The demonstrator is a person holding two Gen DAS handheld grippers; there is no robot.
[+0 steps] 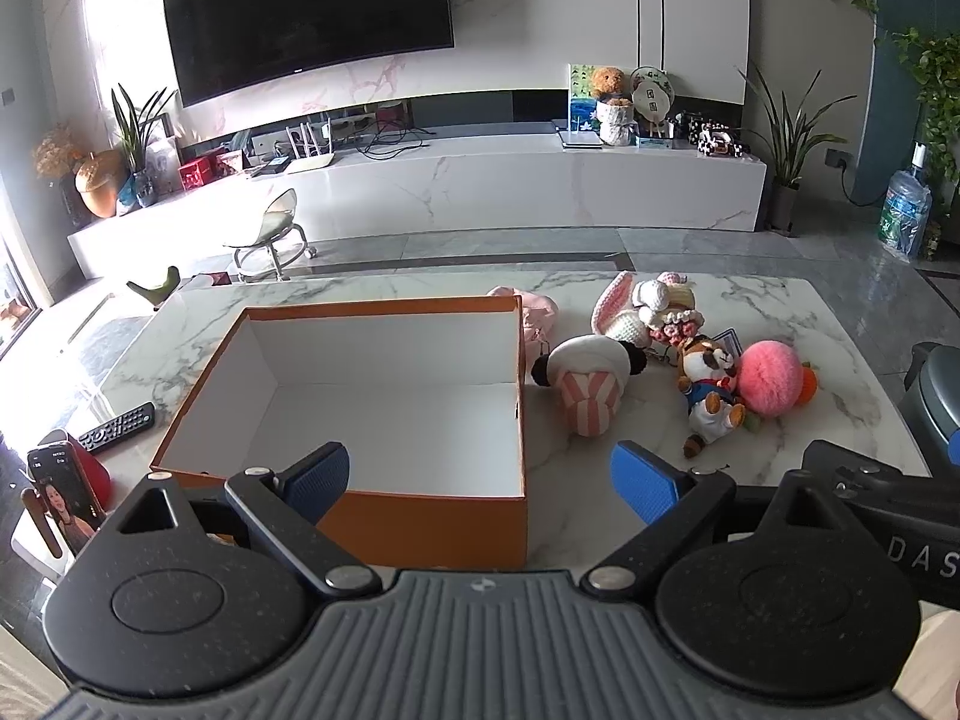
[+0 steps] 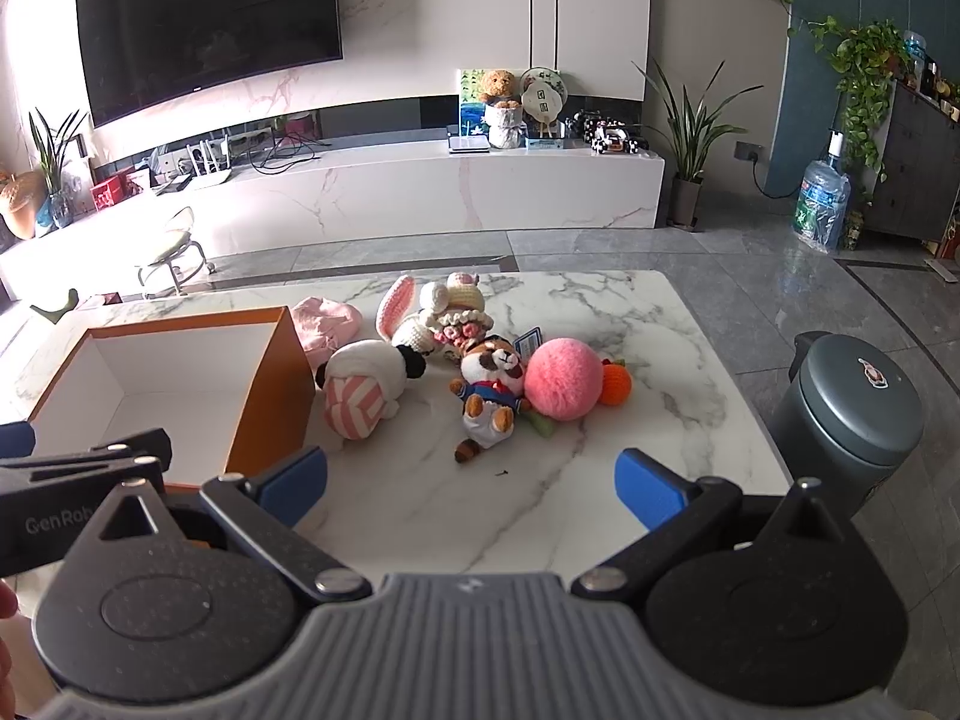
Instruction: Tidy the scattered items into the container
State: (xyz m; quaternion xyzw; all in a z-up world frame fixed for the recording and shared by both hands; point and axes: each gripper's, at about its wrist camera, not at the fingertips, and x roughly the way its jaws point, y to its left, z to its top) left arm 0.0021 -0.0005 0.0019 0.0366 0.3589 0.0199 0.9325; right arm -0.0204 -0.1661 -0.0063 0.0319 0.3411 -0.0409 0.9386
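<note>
An empty orange box [image 1: 420, 525] with a white inside stands on the marble table [image 1: 600, 504]; it also shows in the right wrist view [image 2: 270, 396]. To its right lie soft toys: a panda with pink-striped trousers [image 1: 585, 381] [image 2: 366, 381], a raccoon in blue [image 1: 708, 387] [image 2: 489, 393], a pink pompom ball [image 1: 768, 378] [image 2: 561, 378], a small orange crochet fruit [image 2: 615, 384], a crochet bunny [image 1: 636, 312] [image 2: 432, 312] and a pink cloth [image 2: 327, 324]. My left gripper [image 1: 480, 480] is open over the box's near right corner. My right gripper [image 2: 471, 486] is open, short of the toys.
A remote control [image 1: 117, 420] and a phone [image 1: 66, 495] on a red stand lie left of the box. A dark grey bin [image 2: 852, 414] stands off the table's right edge. A TV wall, low white cabinet and stool are behind.
</note>
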